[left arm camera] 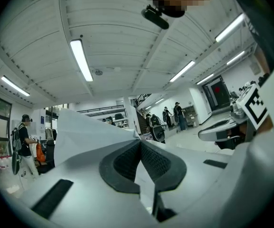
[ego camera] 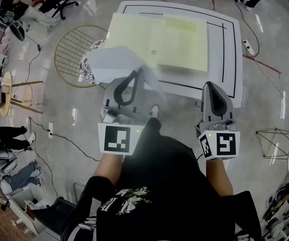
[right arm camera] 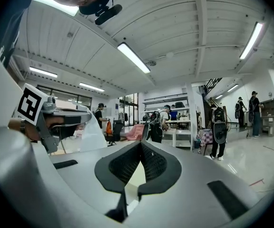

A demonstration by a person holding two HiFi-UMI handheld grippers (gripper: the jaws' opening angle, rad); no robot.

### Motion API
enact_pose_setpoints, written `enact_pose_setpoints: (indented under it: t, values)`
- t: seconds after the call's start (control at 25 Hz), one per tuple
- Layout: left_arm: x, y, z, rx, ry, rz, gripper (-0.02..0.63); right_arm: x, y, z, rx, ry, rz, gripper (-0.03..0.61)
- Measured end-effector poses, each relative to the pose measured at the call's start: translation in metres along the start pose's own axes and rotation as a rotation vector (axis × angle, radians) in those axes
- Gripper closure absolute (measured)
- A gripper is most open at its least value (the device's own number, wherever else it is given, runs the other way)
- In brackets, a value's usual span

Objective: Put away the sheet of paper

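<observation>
A white sheet of paper [ego camera: 112,64] hangs in front of me, over the near left corner of the white table [ego camera: 231,54]. My left gripper [ego camera: 140,72] is shut on the sheet's right edge. In the left gripper view the paper [left arm camera: 87,132] fans out to the left from the closed jaws [left arm camera: 140,144]. My right gripper [ego camera: 208,85] is held level beside it, apart from the paper. Its jaws [right arm camera: 141,145] are shut and I see nothing gripped in them. The right gripper view shows the left gripper [right arm camera: 61,118] and the sheet [right arm camera: 92,133] at its left.
A pale yellow folder [ego camera: 174,44] lies open on the table top. A round gold wire chair [ego camera: 70,51] stands left of the table. A power strip [ego camera: 249,47] and cables lie on the floor. People stand and sit around the room's edges.
</observation>
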State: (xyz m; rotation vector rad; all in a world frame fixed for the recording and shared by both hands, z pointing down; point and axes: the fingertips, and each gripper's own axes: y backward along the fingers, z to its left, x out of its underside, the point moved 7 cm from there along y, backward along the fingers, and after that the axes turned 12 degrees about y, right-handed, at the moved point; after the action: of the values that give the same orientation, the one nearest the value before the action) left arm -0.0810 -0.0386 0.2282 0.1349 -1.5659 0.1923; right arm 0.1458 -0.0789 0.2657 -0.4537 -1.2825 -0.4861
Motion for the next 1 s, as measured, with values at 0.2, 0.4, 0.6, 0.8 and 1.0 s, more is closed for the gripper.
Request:
enact_pose_setpoints:
  t: [0.2, 0.4, 0.6, 0.8, 1.0]
  values:
    - [-0.005, -0.022, 0.028, 0.018, -0.004, -0.006, 0.614, -0.005, -0.035, 0.003, 0.004, -0.002, 0.005, 0.586]
    - [0.003, -0.033, 0.052, 0.032, 0.009, 0.005, 0.614, -0.004, -0.061, 0.015, 0.003, 0.002, 0.015, 0.586]
    - [0.007, -0.046, 0.074, 0.062, 0.023, -0.018, 0.614, -0.004, -0.076, 0.021, 0.041, 0.02, 0.023, 0.586]
    - [-0.003, -0.063, 0.093, 0.1, 0.015, -0.049, 0.614, -0.017, -0.091, 0.022, 0.083, 0.041, 0.01, 0.586]
    - [-0.003, -0.075, 0.106, 0.141, 0.019, -0.042, 0.614, -0.021, -0.107, 0.027, 0.112, 0.04, 0.009, 0.586]
